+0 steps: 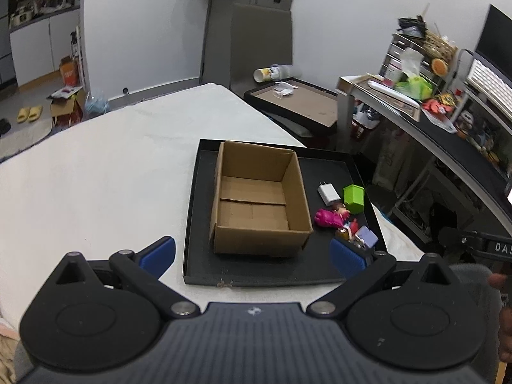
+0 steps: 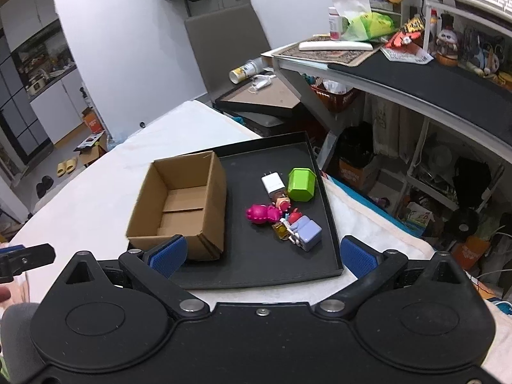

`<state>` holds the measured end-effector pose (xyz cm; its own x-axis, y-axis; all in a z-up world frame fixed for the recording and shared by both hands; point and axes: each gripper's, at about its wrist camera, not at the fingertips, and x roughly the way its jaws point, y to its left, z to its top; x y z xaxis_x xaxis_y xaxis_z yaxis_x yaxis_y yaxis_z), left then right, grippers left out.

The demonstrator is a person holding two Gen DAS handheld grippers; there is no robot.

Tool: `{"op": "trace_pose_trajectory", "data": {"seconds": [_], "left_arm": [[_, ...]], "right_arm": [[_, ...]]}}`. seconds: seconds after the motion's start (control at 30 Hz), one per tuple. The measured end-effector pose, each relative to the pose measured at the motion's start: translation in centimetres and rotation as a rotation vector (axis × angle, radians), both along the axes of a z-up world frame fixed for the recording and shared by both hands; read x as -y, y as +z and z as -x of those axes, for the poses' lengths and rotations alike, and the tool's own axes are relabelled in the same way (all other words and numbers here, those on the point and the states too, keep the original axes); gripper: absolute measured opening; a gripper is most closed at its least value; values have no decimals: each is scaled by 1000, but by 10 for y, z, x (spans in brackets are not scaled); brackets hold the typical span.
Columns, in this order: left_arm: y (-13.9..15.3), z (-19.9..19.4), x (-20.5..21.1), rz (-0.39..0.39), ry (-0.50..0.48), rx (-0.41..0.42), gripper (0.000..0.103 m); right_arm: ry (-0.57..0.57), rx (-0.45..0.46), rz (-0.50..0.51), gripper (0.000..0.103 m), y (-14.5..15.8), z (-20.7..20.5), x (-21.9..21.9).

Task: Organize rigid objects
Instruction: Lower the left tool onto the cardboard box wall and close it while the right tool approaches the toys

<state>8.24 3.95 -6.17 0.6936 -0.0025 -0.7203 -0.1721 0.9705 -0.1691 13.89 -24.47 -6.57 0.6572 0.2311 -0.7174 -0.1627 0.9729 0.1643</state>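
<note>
Your left gripper hovers at the near edge of the table with its jaws spread wide and nothing between them, and your right gripper hangs just off the same edge, jaws likewise released and empty. Between them sits a black tray near the table's right edge, carrying an open cardboard box on its left half, which looks empty inside. The things to sort lie loose on the tray's right half, beside the box and not in it: a white charger plug, a green pot on its side just beside the charger plug, a magenta figure, and a lilac block touching a tangle of small pieces too small to tell apart. All of these are probably light, stiff plastic that will not crush, though smooth faces may slip and a nudge could scatter the cluster. Take the charger plug across its flat sides, the green pot by its rim or wall, and the lilac block across opposite faces; the magenta figure is rounded, so pinch its middle. As for writing, only the letters "DAS" show on the right gripper's arm in the left wrist view; nothing on the toys is legible.
</note>
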Motion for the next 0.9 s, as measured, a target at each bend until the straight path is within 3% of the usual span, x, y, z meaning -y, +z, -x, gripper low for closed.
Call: {"op": "trace_pose_trajectory", "data": {"seconds": [0.37, 0.67, 0.9], "left_arm": [[-21, -37, -27, 65, 31, -22, 101], [-49, -64, -44, 111, 64, -48, 99], [-68, -91, -53, 137, 83, -61, 88]], "right_arm": [[-20, -72, 7, 103, -26, -50, 3], [-43, -173, -9, 94, -52, -83, 6], [-110, -227, -48, 91, -71, -103, 11]]}}
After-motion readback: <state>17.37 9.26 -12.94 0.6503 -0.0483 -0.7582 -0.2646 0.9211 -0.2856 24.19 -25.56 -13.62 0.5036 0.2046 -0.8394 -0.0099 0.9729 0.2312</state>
